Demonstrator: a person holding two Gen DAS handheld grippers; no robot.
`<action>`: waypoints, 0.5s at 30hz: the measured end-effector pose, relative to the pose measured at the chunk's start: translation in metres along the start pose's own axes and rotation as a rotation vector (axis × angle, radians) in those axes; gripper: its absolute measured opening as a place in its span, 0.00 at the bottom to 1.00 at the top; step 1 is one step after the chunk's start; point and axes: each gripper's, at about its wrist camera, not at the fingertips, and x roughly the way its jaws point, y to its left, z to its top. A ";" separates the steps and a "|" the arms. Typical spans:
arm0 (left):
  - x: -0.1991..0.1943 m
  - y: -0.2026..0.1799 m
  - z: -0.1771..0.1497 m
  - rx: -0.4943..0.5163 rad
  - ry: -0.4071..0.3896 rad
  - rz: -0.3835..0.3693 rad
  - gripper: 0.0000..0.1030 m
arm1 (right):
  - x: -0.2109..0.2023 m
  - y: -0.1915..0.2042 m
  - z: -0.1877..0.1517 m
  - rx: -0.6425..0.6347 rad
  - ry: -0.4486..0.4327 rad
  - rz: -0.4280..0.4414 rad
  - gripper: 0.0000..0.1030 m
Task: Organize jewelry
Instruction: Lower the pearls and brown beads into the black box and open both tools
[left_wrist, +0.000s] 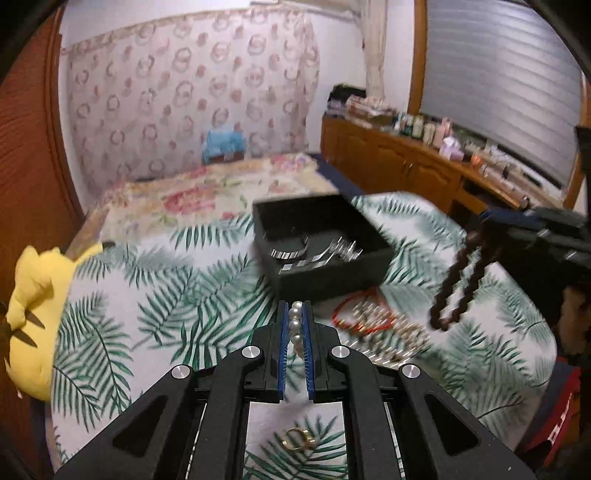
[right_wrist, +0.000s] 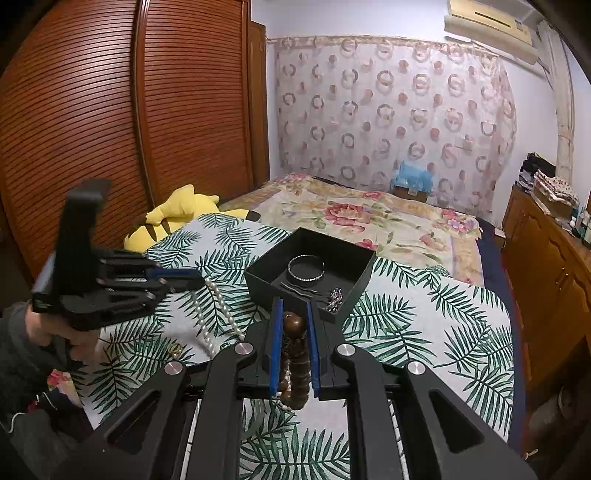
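Left gripper (left_wrist: 295, 314) clamps a pearl strand (left_wrist: 295, 325) between its blue pads (left_wrist: 282, 343); three or four pearls show in the narrow gap. From the right wrist view the same strand (right_wrist: 218, 314) hangs from the closed tips (right_wrist: 197, 278) in two white lines, its lower end trailing on the leaf-print cloth (right_wrist: 424, 325). A hand (right_wrist: 59, 332) grips that tool's handle at the left edge.

Plush (left_wrist: 33, 295), yellow, lies off the cloth's left side, by the louvred wardrobe (right_wrist: 110, 110).

Gold ring (left_wrist: 299, 437) rests on the cloth under the left gripper's frame; in the right view it (right_wrist: 174, 349) sits just left of the pearl lines.

Box (left_wrist: 332, 280), black, open-topped, stands mid-cloth, beyond both grippers. Contents, right view: a silver bangle (right_wrist: 306, 267) flat near the middle, a thin dark pin-like piece (right_wrist: 301, 288) in front of it, a small silver cluster (right_wrist: 334, 297) toward the near right corner. Left view shows the contents only as blurred silver streaks.

Red cord (left_wrist: 354, 306) and a blurred gold-toned chain (left_wrist: 391, 336) lie on the cloth just in front of the box, right of the left gripper.

Right gripper (right_wrist: 294, 314) is closed narrow on dark wooden beads (right_wrist: 293, 332), which stack between the pads and droop below. In the left view the bead loop (left_wrist: 454, 291) dangles from the right gripper (left_wrist: 480, 236), above the cloth, right of the box.
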 end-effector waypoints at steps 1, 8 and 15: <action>-0.005 -0.003 0.004 0.004 -0.014 -0.003 0.06 | 0.000 0.000 0.000 -0.001 0.000 -0.001 0.14; -0.031 -0.014 0.026 0.019 -0.084 -0.020 0.06 | -0.003 -0.003 0.005 0.003 -0.010 -0.002 0.14; -0.048 -0.019 0.042 0.024 -0.133 -0.033 0.06 | -0.004 -0.007 0.009 0.008 -0.018 -0.004 0.14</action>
